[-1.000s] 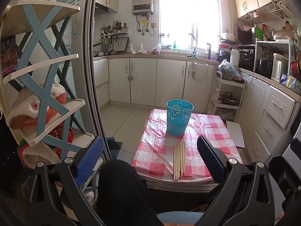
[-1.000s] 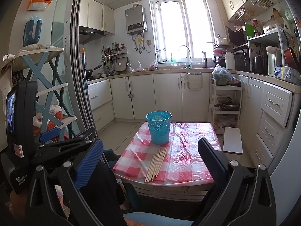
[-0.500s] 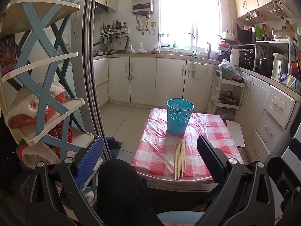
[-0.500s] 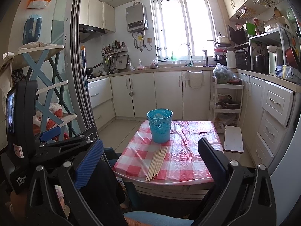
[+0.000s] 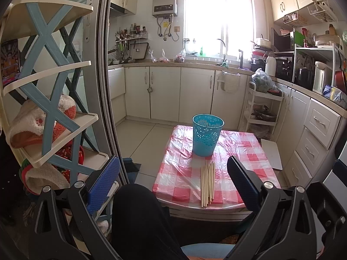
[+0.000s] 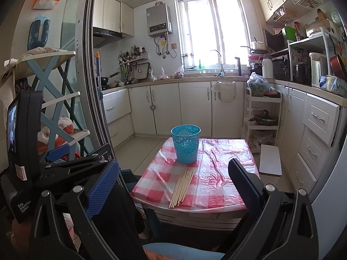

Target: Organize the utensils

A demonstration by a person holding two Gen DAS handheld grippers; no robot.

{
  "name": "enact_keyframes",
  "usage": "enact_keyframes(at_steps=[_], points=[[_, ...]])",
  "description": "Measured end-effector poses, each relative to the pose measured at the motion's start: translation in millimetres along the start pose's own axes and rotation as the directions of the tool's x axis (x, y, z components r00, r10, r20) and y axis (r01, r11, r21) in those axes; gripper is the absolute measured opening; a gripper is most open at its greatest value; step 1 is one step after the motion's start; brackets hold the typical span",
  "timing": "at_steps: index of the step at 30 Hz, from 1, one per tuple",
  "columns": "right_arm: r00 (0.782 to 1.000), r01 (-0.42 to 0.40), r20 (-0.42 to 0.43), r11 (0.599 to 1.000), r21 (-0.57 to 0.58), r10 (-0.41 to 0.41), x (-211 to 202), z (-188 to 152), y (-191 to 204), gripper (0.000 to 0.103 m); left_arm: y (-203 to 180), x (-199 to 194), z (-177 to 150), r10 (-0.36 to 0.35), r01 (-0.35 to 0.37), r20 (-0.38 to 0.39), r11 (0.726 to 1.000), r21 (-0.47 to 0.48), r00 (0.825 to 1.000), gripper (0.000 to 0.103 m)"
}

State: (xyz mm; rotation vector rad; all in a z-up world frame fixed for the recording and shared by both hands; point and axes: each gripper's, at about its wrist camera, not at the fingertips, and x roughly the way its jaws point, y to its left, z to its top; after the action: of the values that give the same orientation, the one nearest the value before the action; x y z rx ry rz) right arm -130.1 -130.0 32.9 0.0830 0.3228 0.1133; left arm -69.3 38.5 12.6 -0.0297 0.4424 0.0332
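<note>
Fingers [image 5: 104,182] of the left gripper [image 5: 173,182] are spread wide and hold nothing. The right gripper [image 6: 173,184] is the same, wide apart and empty. Both are held up in the air, well back from the worktop [image 5: 247,153], above a dark trouser leg [image 5: 141,221].

A bunch of chopsticks [image 5: 207,183] lies flat on the red and white checked cloth, close to the near edge. Their far tips point at a blue cup [image 5: 207,137] with a pattern of little holes. The cup stands upright just behind them.

In the right view, the left gripper's black body [image 6: 23,147] shows at the side. White writing on it says "Data Acquisition System". A faint "GenRobot" mark can be read on its arm.
</note>
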Motion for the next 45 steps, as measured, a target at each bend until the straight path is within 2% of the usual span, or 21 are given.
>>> enact_keyframes(at_steps=[6,9,13,19,24,30,33,36,42,45], points=[[1.000,-0.007,0.027,1.000,-0.005,0.007,1.7,0.9,1.6,0.097,0.5,4.6,0.4,0.000,0.000,-0.009,1.000,0.003,1.000,0.095],[1.000,0.002,-0.021,1.000,-0.027,-0.003,6.6,0.6,2.0,0.097,-0.1,5.2,-0.2,-0.002,0.002,-0.008,1.000,0.004,1.000,0.095],[1.000,0.003,-0.027,0.999,-0.032,-0.004,10.7,0.7,2.1,0.097,0.2,11.4,0.0,-0.001,0.001,-0.017,1.000,0.007,1.000,0.095],[0.998,-0.008,-0.063,1.000,-0.010,0.007,22.9,0.3,-0.3,0.097,1.2,26.7,0.9,0.002,-0.001,-0.042,1.000,0.003,0.999,0.095],[0.991,-0.012,-0.135,0.999,0.033,0.016,47.9,-3.2,-11.3,0.097,3.0,52.6,0.1,0.002,-0.001,-0.089,1.000,0.004,0.996,0.095],[0.957,0.011,-0.291,0.997,0.072,0.011,99.8,-14.4,-29.8,0.097,3.0,101.1,-5.0,-0.028,0.028,-0.188,1.000,0.000,0.982,0.095],[0.941,0.015,-0.339,0.996,0.087,0.015,127.7,-22.5,-38.8,0.097,0.5,130.3,-9.7,-0.080,0.079,-0.227,0.997,-0.013,0.971,0.095],[0.915,0.031,-0.404,0.995,0.098,0.012,158.0,-33.5,-50.0,0.097,-3.8,161.7,-11.8,-0.080,0.080,-0.271,0.997,-0.013,0.959,0.095],[0.881,0.075,-0.473,0.993,0.094,-0.022,219.9,-51.6,-72.7,0.096,-13.5,225.4,-16.3,-0.065,0.070,-0.348,0.998,0.000,0.935,0.095],[0.861,0.066,-0.508,0.992,0.104,-0.004,254.9,-65.4,-79.2,0.080,-18.4,259.1,-22.7,-0.046,0.055,-0.386,0.998,0.013,0.921,0.095]])
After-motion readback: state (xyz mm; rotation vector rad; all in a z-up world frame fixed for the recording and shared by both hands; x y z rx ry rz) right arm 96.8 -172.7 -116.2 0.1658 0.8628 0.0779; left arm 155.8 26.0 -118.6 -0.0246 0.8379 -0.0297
